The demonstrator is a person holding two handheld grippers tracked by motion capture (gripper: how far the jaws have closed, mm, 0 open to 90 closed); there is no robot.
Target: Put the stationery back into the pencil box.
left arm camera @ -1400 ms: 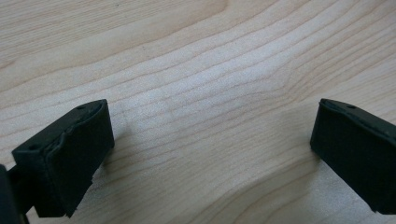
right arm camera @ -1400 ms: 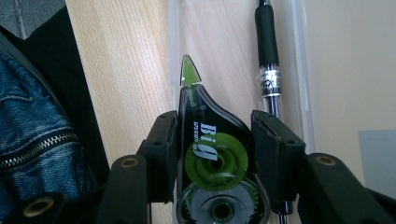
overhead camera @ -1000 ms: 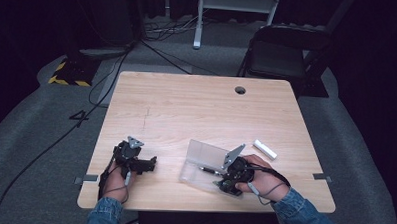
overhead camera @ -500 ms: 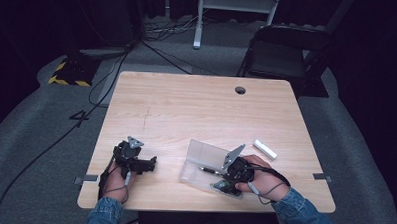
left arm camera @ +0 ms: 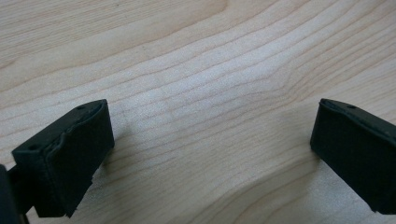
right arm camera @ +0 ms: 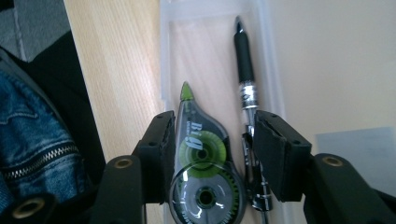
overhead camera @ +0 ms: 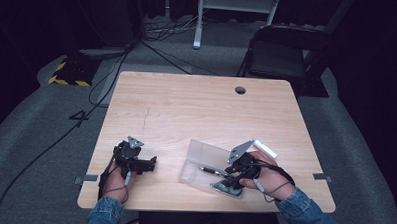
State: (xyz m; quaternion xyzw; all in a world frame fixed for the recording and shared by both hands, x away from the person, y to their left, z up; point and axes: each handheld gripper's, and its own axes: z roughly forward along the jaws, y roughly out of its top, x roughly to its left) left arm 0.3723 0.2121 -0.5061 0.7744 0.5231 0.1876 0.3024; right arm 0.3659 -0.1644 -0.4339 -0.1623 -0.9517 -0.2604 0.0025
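A clear plastic case (overhead camera: 205,155) lies open near the table's front edge, with a black pen (overhead camera: 209,169) inside. In the right gripper view the pen (right arm camera: 244,70) lies beside a green and grey correction tape dispenser (right arm camera: 198,154) in the case's tray (right arm camera: 205,42). My right gripper (right arm camera: 215,140) stands over them, open, its jaws straddling both the dispenser and the pen's clip end. In the high view this right gripper (overhead camera: 223,182) sits at the case's near end. My left gripper (overhead camera: 147,165) rests on the table at front left. Its own view shows the left gripper (left arm camera: 210,144) open with bare wood between its jaws.
A small white stick-shaped object (overhead camera: 265,148) lies on the table just right of the case. The wooden table (overhead camera: 196,107) has a cable hole (overhead camera: 240,90) at the back. A black chair (overhead camera: 283,55) stands behind the table. The front edge is close to both hands.
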